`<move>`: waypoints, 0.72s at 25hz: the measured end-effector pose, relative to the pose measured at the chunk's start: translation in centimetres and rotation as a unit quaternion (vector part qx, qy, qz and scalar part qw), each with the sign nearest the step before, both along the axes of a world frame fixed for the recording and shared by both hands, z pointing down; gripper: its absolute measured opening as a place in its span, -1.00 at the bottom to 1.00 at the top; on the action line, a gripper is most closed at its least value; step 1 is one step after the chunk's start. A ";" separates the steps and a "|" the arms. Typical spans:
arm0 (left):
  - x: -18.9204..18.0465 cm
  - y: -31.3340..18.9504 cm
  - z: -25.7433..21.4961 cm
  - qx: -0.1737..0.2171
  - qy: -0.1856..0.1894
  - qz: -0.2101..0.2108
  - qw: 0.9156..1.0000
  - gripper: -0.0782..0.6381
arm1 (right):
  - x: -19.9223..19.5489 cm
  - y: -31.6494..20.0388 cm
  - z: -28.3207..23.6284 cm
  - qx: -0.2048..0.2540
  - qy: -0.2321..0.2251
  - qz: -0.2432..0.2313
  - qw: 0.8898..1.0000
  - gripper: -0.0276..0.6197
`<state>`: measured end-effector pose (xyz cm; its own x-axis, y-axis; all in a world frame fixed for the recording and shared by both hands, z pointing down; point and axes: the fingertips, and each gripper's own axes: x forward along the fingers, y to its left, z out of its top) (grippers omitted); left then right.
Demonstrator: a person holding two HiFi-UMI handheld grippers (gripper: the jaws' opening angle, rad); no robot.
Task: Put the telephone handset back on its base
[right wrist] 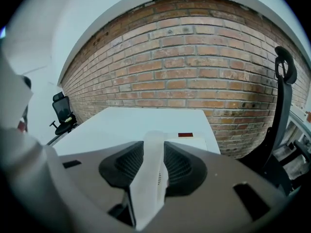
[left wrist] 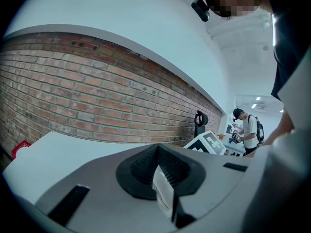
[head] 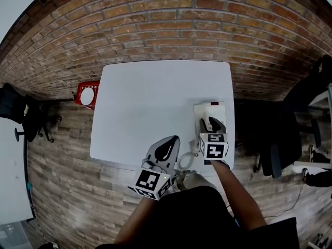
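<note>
Head view framing is laid out as follows: a red object (head: 87,94) with a white disc is seen on the floor just beside the left edge of the white table (head: 150,102). At the table's near edge, left of centre, the left gripper (head: 167,145) is held with its jaws drawn almost together; in the left gripper view only a thin white strip is shown in the seam between the black pads, and what it is cannot be told. A white coiled cord (head: 185,161) is seen looping between the two grippers at the table's front edge. Further right, the right gripper (head: 214,123) is held over the near end of the white telephone base (head: 203,110), which is set close to the table's right edge. In the right gripper view the white handset (right wrist: 149,178) is seen standing between the jaws, gripped on both sides by the pads, with the base and its small red patch (right wrist: 185,135) lying just beyond it. Whether the handset is touching the base cannot be told. A black office chair (head: 306,102) is seen off the table's right side.
</note>
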<state>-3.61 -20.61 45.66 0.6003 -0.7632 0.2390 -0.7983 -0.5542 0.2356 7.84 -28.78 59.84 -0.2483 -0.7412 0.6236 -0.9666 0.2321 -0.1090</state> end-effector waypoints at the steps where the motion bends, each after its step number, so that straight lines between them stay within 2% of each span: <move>1: 0.0 0.1 -0.1 0.001 0.000 0.002 1.000 -0.76 | 0.0 0.1 -0.3 0.005 0.001 0.001 1.000 -0.51; 7: -0.1 0.7 -0.7 0.010 0.003 0.009 1.000 -0.76 | 0.0 0.7 -2.5 0.032 0.000 0.002 0.999 -0.73; 18: -0.8 2.5 -1.6 0.020 0.008 0.018 1.000 -0.76 | -1.4 2.8 -5.8 0.069 -0.007 -0.010 0.998 -0.85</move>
